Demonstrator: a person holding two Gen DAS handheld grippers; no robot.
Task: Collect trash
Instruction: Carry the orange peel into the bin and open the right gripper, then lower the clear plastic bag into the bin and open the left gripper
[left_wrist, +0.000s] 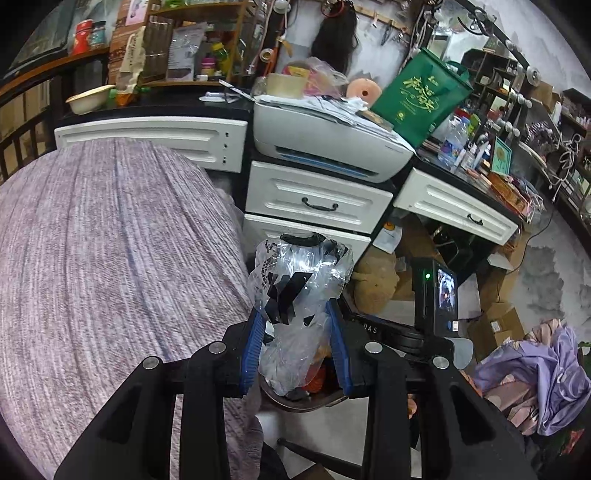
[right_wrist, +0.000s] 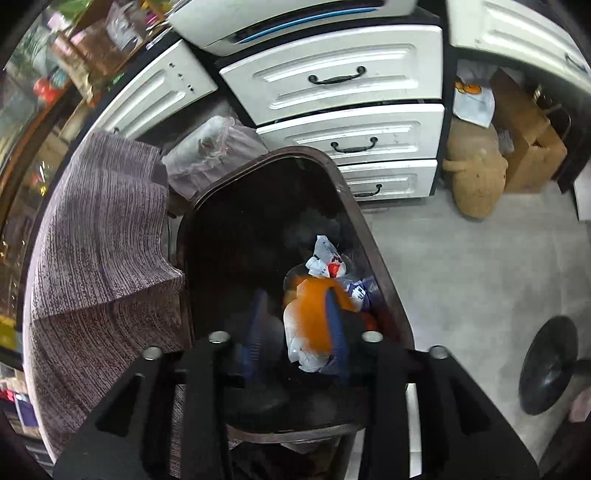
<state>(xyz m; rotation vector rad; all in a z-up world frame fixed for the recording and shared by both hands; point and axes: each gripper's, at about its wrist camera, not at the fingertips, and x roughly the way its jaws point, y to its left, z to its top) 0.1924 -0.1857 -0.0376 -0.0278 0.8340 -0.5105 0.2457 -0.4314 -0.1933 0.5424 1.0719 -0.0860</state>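
Note:
A crumpled clear plastic bag (left_wrist: 299, 266) with black print stands up between the blue pads (left_wrist: 253, 343) of my left gripper (left_wrist: 295, 310), which is shut on it. Just beneath it shows the rim of the dark brown trash bin (left_wrist: 303, 404). In the right wrist view my right gripper (right_wrist: 295, 295) hangs over the mouth of the trash bin (right_wrist: 376, 240), its jaws apart. A blurred orange and white wrapper (right_wrist: 314, 317) lies against the right finger, clear of the left finger (right_wrist: 258, 325). More wrappers (right_wrist: 325, 262) lie in the bin's bottom.
White drawers (right_wrist: 343, 85) and a printer (left_wrist: 332, 144) stand behind the bin. Purple-grey fabric (left_wrist: 110, 258) borders it on the left. A burlap sack (right_wrist: 476, 177), cardboard boxes (right_wrist: 532, 147) and a black stool base (right_wrist: 550, 365) sit on the grey floor.

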